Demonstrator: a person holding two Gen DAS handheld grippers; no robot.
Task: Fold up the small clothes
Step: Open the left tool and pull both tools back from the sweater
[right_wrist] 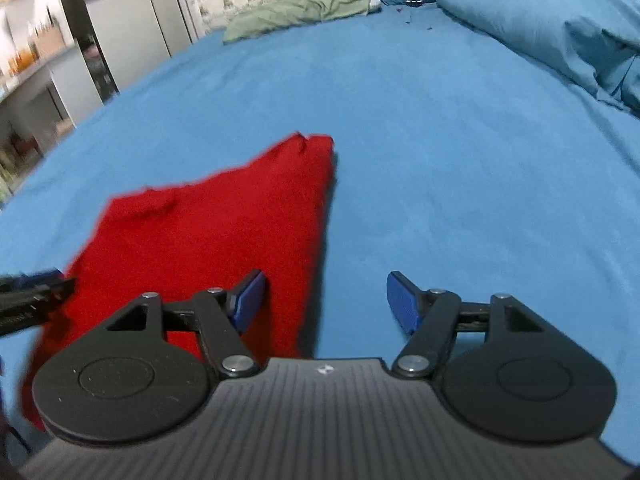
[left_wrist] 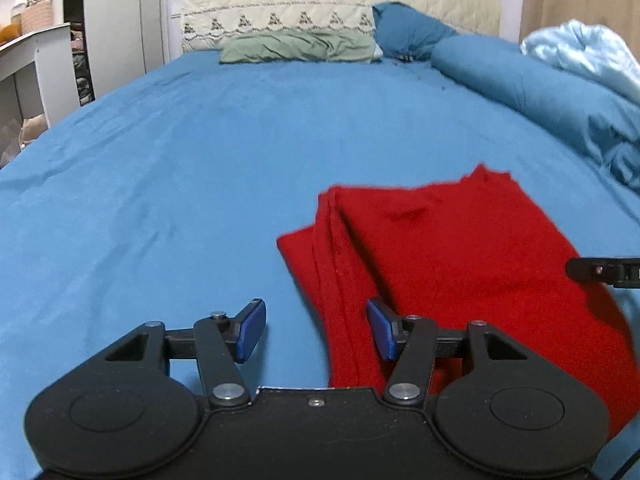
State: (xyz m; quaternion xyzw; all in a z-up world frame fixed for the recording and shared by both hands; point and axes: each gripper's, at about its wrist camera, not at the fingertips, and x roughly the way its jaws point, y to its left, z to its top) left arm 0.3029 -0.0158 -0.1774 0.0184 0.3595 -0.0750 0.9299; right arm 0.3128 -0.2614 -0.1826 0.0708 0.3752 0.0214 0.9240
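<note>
A red garment [left_wrist: 452,264] lies folded flat on the blue bed sheet [left_wrist: 180,184], with layered edges along its left side. My left gripper [left_wrist: 316,330] is open and empty, hovering over the garment's near left edge. In the right wrist view the garment [right_wrist: 208,232] lies left of centre. My right gripper [right_wrist: 326,302] is open and empty over the garment's near right edge. The right gripper's tip shows at the right edge of the left wrist view [left_wrist: 600,270]; the left gripper's tip shows at the left edge of the right wrist view [right_wrist: 36,288].
A green pillow [left_wrist: 300,46] and a quilted cream headboard [left_wrist: 280,4] stand at the far end. A rolled blue duvet [left_wrist: 540,88] and a pale blue blanket [left_wrist: 584,52] lie along the right. White shelves [left_wrist: 32,68] stand left of the bed.
</note>
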